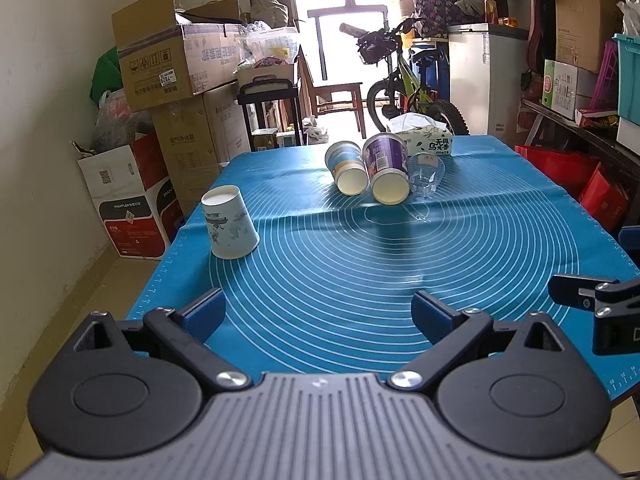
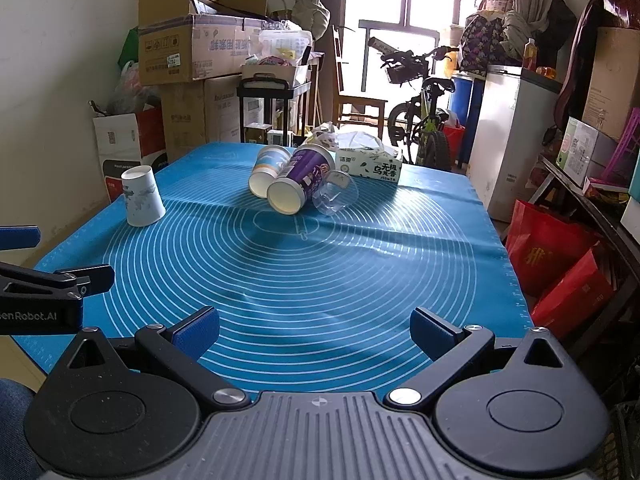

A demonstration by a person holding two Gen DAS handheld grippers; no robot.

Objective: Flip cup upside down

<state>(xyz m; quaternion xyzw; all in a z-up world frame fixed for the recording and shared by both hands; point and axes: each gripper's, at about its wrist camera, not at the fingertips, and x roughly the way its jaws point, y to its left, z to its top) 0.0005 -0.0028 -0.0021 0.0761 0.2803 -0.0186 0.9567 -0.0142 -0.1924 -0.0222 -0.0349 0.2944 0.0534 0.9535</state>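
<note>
A white paper cup (image 1: 230,222) stands upside down at the left of the blue mat (image 1: 360,272); it also shows in the right wrist view (image 2: 142,196). Three cups lie on their sides at the far middle: a white and orange one (image 1: 346,168), a purple one (image 1: 386,170) and a clear plastic one (image 1: 428,172), also seen in the right wrist view as white and orange cup (image 2: 268,172), purple cup (image 2: 300,184), clear cup (image 2: 336,196). My left gripper (image 1: 318,312) is open and empty near the mat's front edge. My right gripper (image 2: 316,332) is open and empty too.
A tissue box (image 1: 426,140) stands behind the lying cups. Cardboard boxes (image 1: 168,64) are stacked at the left beyond the table, a bicycle (image 1: 404,88) and a white cabinet (image 1: 484,76) behind. Red bags (image 2: 560,264) sit on the floor at the right.
</note>
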